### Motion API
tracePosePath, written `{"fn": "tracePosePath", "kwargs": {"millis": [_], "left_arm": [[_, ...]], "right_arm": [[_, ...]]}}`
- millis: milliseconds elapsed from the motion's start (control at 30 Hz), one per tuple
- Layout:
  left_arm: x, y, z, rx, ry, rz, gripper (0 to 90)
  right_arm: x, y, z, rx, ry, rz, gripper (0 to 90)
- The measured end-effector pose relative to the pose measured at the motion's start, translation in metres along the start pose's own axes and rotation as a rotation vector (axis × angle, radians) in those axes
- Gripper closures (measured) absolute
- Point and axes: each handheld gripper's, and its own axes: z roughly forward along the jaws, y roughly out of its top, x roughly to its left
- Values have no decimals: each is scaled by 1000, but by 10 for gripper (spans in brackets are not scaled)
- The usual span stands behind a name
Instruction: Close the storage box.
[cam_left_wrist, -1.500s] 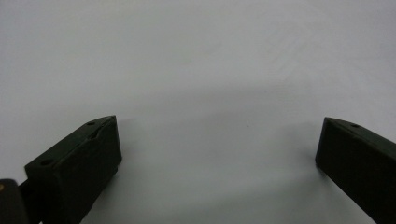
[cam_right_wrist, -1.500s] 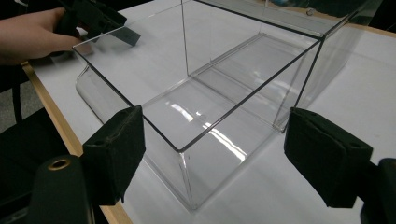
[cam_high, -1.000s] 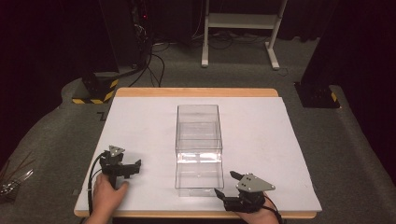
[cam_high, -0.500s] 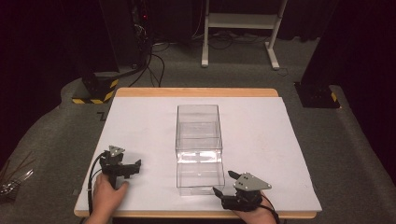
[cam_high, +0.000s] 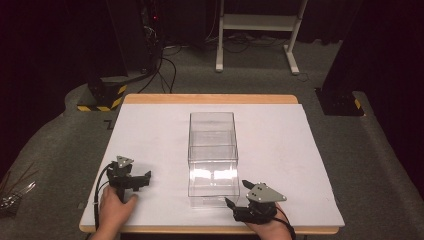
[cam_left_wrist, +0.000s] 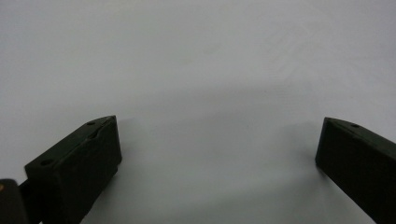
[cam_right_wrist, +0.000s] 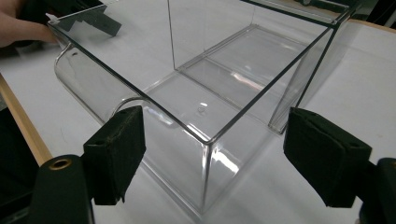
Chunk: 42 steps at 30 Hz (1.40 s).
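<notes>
Little has shifted since the earlier frames: your right tongs have nudged a touch closer to the near right corner of the clear plastic box, and your left tongs sit just where they were, well off to the box's left. That means you're still in the approach — no grip on the box yet, nothing lifted, nothing slid. Right tongs' jaws are wide and opening at this moment; in the right gripper view the box's near corner stands betw. the two pads but neither pad presses on it, so it's lined up, not held. Left tongs are open too, w/ bare white tabletop betw. the jaws and nothing in them. The box sits about mid-tabletop, long axis running away from you, its near end close to the front edge next to your right hand. It's see-through all round, open on top, thin hard walls w/ rounded corners, and looks to be two parts: a taller outer shell at the far end and a lower tray or drawer sticking out toward you. It appears empty. Glare on the near wall makes the edges hard to read, so judge the wall position by the rim line. My guess: smooth plastic like that will slip if you pinch only the corner.
</notes>
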Motion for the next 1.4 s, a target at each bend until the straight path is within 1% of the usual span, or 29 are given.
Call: {"fn": "tracePosePath", "kwargs": {"millis": [300,467,567,767,933,1267,1400], "left_arm": [[0,0,0,0,0,0,5],[0,0,0,0,0,0,5],[0,0,0,0,0,0,5],[0,0,0,0,0,0,5],[0,0,0,0,0,0,5],[0,0,0,0,0,0,5],[0,0,0,0,0,0,5]], "right_arm": [[-5,0,3,8,-18,-1,208],[-8,2,5,13,-12,3,204],[-10,4,8,15,-8,18,206],[-14,6,12,24,-9,25,206],[-17,8,16,24,-17,27,203],[-23,13,26,21,-36,49,184],[-25,15,30,19,-43,45,183]]}}
